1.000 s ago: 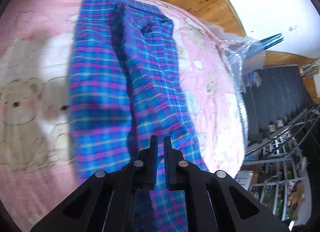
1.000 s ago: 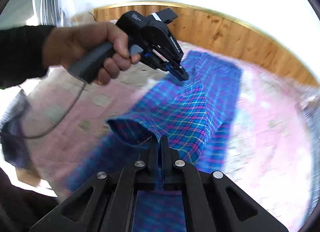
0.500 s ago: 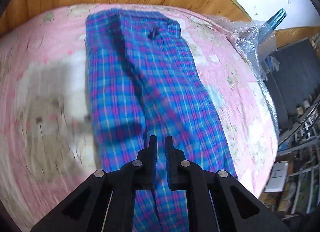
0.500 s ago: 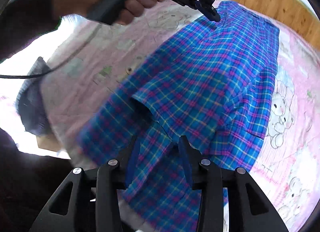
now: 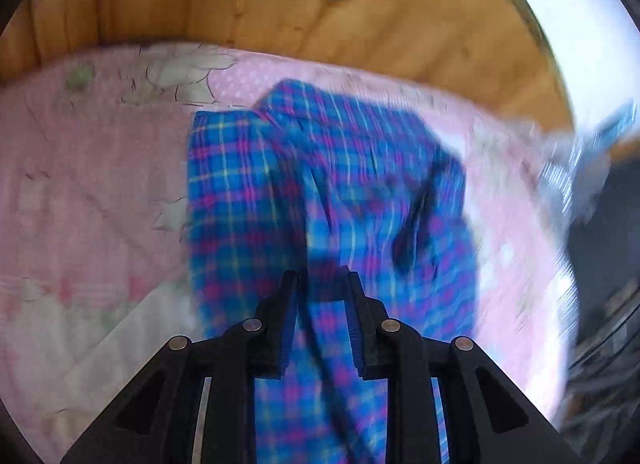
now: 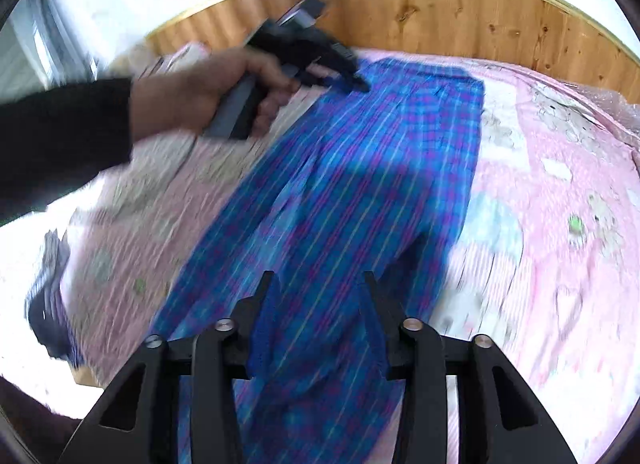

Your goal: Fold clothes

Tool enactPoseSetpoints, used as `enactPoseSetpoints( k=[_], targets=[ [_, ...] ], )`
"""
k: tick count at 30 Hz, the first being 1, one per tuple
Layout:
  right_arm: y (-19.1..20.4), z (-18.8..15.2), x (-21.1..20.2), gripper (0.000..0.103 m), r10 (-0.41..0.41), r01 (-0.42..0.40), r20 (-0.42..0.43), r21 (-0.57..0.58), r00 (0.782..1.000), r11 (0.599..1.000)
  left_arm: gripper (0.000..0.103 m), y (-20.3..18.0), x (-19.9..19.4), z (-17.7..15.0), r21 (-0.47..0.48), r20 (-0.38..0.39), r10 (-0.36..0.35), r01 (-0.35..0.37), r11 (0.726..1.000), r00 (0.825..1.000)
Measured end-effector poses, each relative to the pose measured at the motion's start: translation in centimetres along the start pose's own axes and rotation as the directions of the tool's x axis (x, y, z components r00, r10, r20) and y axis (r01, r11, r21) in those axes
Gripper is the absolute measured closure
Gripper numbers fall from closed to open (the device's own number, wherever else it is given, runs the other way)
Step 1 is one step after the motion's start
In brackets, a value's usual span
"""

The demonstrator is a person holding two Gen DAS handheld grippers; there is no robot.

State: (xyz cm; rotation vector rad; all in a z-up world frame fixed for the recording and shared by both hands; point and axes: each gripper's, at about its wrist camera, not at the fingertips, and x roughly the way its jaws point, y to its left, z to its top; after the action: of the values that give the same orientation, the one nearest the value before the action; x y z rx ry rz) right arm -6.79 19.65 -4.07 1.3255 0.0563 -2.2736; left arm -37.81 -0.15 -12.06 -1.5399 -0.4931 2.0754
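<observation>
Blue and pink plaid trousers [image 5: 320, 183] lie lengthwise on the pink quilt [image 5: 100, 191], doubled along their length. My left gripper [image 5: 320, 278] hovers low over their far part with its fingers apart, and the cloth passes under the gap. In the right wrist view the same trousers [image 6: 360, 183] stretch from the near edge toward the headboard. My right gripper [image 6: 318, 278] stands open above their near part, holding nothing. A hand [image 6: 192, 95] carries the left gripper [image 6: 352, 81], whose tip is at the far left corner of the cloth. Both views are blurred.
A wooden headboard [image 6: 440, 11] runs behind the bed. A dark grey garment [image 6: 48, 304] lies at the left edge of the quilt [image 6: 560, 183]. Crinkled clear plastic [image 5: 572, 167] sits at the bed's right side, with dark shelving beyond it.
Both grippers have opened and let go of the trousers, which now lie on the bed. The left gripper has moved toward the headboard end. The right one has widened further.
</observation>
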Motion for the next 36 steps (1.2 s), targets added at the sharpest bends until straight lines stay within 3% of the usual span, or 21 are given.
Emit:
enactPoseSetpoints(
  k=[2, 6, 10, 14, 15, 17, 18, 19, 23, 27, 30, 32, 34, 36],
  targets=[
    [-2.2, 2.9, 1.0, 0.047, 0.005, -0.006, 0.026, 0.032, 1.0, 0.999, 0.073, 1.1, 0.1, -0.2, -0.066, 0.019, -0.061, 0.063, 0.996, 0.998],
    [-6.4, 10.5, 5.7, 0.045, 0.069, -0.073, 0.042, 0.1, 0.997, 0.992, 0.073, 1.7, 1.2, -0.5, -0.053, 0.005, 0.016, -0.015, 0.998, 1.0],
    [-8.1, 18.1, 13.1, 0.045, 0.148, -0.145, -0.019, 0.106, 0.989, 0.984, 0.073, 2.1, -0.6, -0.5, -0.076, 0.049, -0.037, 0.041, 0.996, 0.998],
    [-8.2, 22.4, 19.9, 0.046, 0.215, -0.204, -0.103, 0.111, 0.971, 0.973, 0.073, 3.9, -3.7, -1.0, -0.14, 0.132, -0.066, 0.085, 0.987, 0.989],
    [-7.9, 22.6, 21.0, 0.051, 0.224, -0.212, -0.129, 0.102, 0.966, 0.972, 0.073, 4.4, -4.3, -1.1, -0.15, 0.146, -0.066, 0.087, 0.985, 0.987],
    [-7.4, 22.8, 22.4, 0.097, 0.23, -0.219, -0.172, 0.079, 0.958, 0.972, 0.073, 4.9, -4.8, -1.1, -0.15, 0.147, -0.065, 0.087, 0.985, 0.987],
    [-7.4, 22.8, 22.3, 0.099, 0.214, -0.204, -0.163, 0.074, 0.963, 0.976, 0.073, 4.9, -4.8, -0.9, -0.143, 0.144, -0.044, 0.065, 0.988, 0.989],
    [-7.6, 22.6, 21.6, 0.099, 0.202, -0.192, -0.139, 0.087, 0.969, 0.978, 0.073, 4.8, -4.9, -0.8, -0.136, 0.142, -0.022, 0.042, 0.99, 0.99],
    [-9.0, 21.8, 19.7, 0.1, 0.155, -0.143, -0.069, 0.157, 0.985, 0.977, 0.071, 3.7, -3.8, 0.5, -0.073, 0.14, -0.047, 0.057, 0.996, 0.989],
    [-9.0, 20.9, 20.1, 0.1, 0.115, -0.099, -0.082, 0.181, 0.99, 0.978, 0.071, 2.3, -0.9, 2.5, -0.029, 0.087, -0.054, 0.056, 0.998, 0.995],
    [-8.6, 20.7, 21.8, 0.097, 0.107, -0.086, -0.12, 0.167, 0.987, 0.982, 0.074, 2.8, 1.8, 3.8, -0.047, 0.02, 0.043, -0.042, 0.998, 0.999],
    [-8.7, 20.6, 21.6, 0.085, 0.114, -0.092, -0.124, 0.167, 0.986, 0.982, 0.076, 3.8, 2.0, 4.8, -0.072, 0.037, 0.024, -0.022, 0.997, 0.999],
    [-8.6, 20.2, 18.5, 0.073, 0.08, -0.071, -0.049, 0.164, 0.996, 0.984, 0.076, 4.3, 2.0, 5.5, -0.089, 0.027, 0.007, -0.004, 0.996, 1.0],
    [-8.5, 19.9, 15.4, 0.071, 0.046, -0.05, 0.026, 0.163, 0.999, 0.985, 0.076, 4.5, 2.2, 5.9, -0.079, 0.009, -0.007, 0.008, 0.997, 1.0]
  ],
)
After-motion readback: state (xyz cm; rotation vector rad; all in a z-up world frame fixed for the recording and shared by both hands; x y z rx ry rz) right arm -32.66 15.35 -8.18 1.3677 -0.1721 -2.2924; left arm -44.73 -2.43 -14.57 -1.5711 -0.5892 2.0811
